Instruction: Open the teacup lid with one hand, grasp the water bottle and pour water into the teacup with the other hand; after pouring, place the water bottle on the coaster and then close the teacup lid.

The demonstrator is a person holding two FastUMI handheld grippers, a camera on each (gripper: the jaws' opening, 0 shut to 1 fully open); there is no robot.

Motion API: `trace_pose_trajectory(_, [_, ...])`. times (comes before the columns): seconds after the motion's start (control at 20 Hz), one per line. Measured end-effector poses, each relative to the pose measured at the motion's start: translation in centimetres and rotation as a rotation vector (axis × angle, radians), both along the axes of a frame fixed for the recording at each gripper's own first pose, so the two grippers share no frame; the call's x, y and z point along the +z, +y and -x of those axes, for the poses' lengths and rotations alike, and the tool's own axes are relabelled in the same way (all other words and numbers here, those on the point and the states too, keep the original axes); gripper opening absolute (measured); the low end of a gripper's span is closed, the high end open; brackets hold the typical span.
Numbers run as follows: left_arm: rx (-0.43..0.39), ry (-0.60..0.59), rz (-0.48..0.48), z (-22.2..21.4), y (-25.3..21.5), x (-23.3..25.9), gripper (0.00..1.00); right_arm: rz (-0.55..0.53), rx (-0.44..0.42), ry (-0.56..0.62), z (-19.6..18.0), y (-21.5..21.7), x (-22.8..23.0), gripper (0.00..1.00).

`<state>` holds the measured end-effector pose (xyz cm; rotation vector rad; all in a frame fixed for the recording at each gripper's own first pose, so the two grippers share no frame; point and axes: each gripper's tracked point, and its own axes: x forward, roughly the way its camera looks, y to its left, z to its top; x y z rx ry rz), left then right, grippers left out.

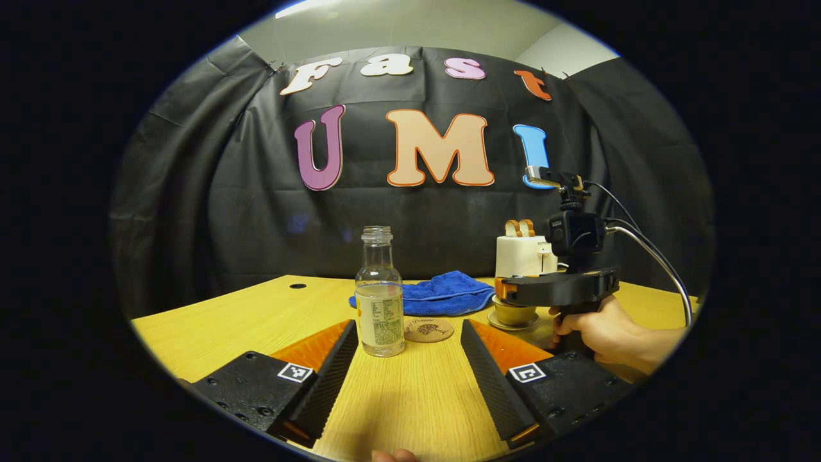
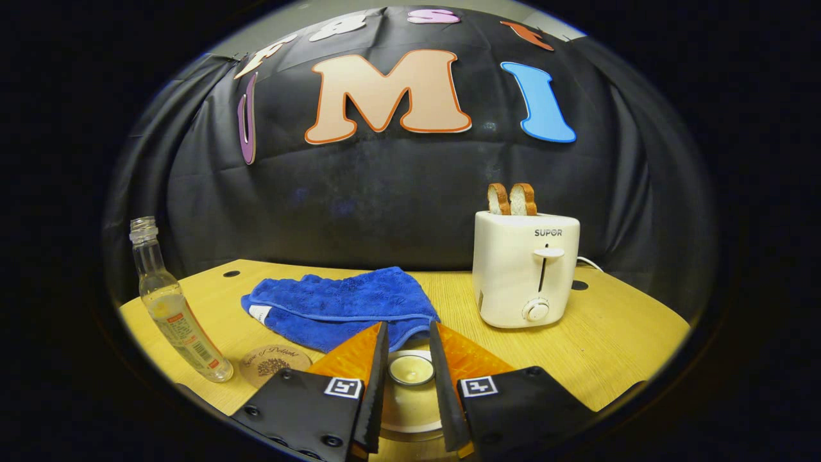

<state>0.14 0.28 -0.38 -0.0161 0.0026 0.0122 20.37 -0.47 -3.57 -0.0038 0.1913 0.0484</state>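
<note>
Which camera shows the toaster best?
The right gripper view: the toaster stands whole and close, with its lever, dial and two bread slices. In the left gripper view the toaster is far off, partly behind the right gripper.

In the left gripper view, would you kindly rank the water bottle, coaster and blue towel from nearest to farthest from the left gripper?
1. Water bottle, just ahead between the fingers.
2. Coaster, just behind it, slightly right.
3. Blue towel, farthest back.

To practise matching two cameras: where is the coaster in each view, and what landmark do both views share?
Left gripper view: coaster at centre, just right of the bottle.
Right gripper view: coaster at lower left, right of the bottle's base.
Shared landmark: blue cloth behind it.
</note>
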Motion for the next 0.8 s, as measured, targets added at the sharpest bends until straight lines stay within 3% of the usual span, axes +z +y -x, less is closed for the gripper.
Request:
trace_pose_trajectory(0.35, [0.000,0.000,-0.001,0.0,0.0,0.0,0.94,0.010,0.014,-0.018,0.4,0.2,0.4,0.34])
trace_pose_trajectory(0.8, [0.013,-0.002,-0.003,-0.2,0.3,0.0,0.94,-0.001,0.037,-0.148,3.3,-0.1,2.6,0.34])
